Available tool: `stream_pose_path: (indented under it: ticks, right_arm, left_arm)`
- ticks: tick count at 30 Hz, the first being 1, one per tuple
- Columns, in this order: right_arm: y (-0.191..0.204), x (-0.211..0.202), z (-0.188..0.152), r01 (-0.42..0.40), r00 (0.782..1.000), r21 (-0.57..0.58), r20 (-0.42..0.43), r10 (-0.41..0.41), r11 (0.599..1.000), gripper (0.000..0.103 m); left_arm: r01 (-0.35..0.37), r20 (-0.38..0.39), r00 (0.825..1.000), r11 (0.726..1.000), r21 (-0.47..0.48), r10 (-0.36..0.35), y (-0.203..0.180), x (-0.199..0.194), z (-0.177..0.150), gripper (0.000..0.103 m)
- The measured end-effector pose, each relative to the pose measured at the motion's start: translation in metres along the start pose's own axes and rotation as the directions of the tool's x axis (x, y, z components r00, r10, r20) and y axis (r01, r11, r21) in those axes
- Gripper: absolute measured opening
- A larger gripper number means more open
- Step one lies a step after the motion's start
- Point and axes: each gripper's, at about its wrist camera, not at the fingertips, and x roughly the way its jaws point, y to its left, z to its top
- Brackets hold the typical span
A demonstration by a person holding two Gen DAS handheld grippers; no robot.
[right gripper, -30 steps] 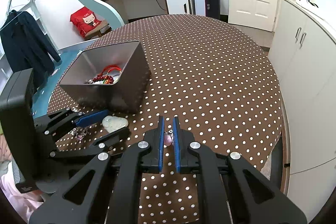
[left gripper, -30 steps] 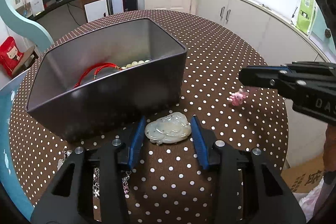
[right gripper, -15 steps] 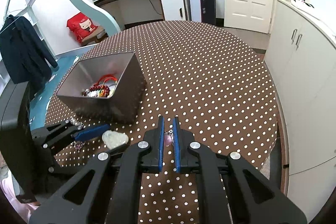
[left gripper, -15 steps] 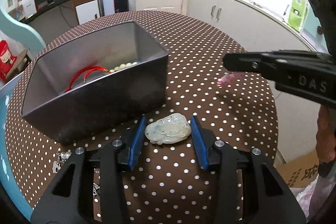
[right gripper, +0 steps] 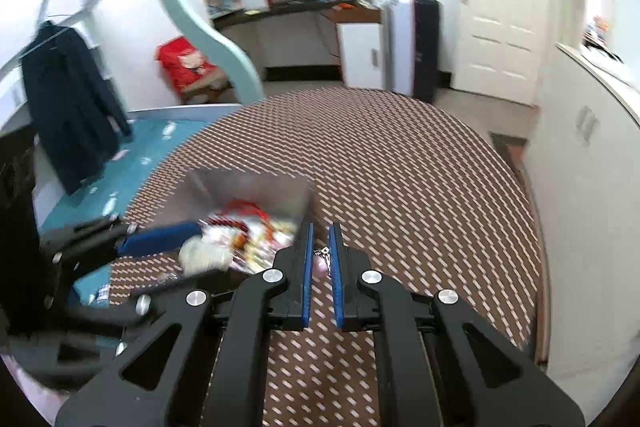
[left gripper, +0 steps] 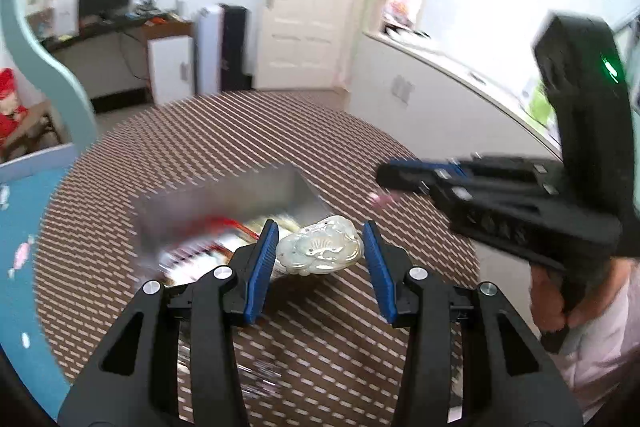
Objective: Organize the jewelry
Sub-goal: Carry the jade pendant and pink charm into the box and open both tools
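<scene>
The left gripper point(left gripper: 320, 263) holds a pale carved jade pendant point(left gripper: 320, 251) between its blue pads. The pads squeeze its two ends, so the pendant sits flat and cannot slip out. The right gripper point(right gripper: 320, 263) is pinched tight on a tiny pink charm point(right gripper: 320, 267), with only a thin gap left between its pads. Small things need a tight pinch like that.

Just past both grippers sits the grey metal box point(left gripper: 224, 203). Red cord and beads point(right gripper: 248, 227) already lie inside it. Both pieces hang up in the air near its open top, probably so they can be dropped in. Under it all is the brown dotted tablecloth point(right gripper: 400, 167).

A second ago the pendant lay on the cloth in front of the box, and the charm was down on the cloth too. Now both are lifted high, and the pictures are blurry from fast moving.
</scene>
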Motion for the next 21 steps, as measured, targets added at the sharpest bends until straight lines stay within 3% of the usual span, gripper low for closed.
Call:
stream_pose_path:
  ticks: [4,6,12,16,21]
  right_arm:
    - [0.018,0.014,0.017,-0.070,0.997,-0.068,0.008,0.071,0.995,0.007]
    - [0.024,0.028,0.023,-0.097,0.995,-0.095,-0.015,0.096,0.991,0.007]
    - [0.026,0.065,0.023,-0.097,0.992,-0.084,-0.094,0.089,0.992,0.009]
    - [0.025,0.068,0.024,-0.072,0.993,-0.081,-0.098,0.064,0.994,0.010]
    - [0.012,0.049,0.034,-0.028,0.999,-0.062,-0.026,0.027,0.998,0.037]
  left_arm:
    - [-0.083,0.025,0.996,0.995,-0.057,0.085,0.024,-0.001,0.012,0.044]
    - [-0.091,0.018,0.996,0.993,-0.079,0.093,0.032,0.002,0.013,0.044]
    - [-0.139,-0.030,0.990,0.987,-0.080,0.137,0.044,0.020,0.010,0.044]
    - [-0.149,-0.077,0.986,0.988,-0.052,0.145,0.048,0.036,0.009,0.044]
    - [-0.150,-0.106,0.984,0.988,-0.037,0.145,0.052,0.049,0.011,0.044]
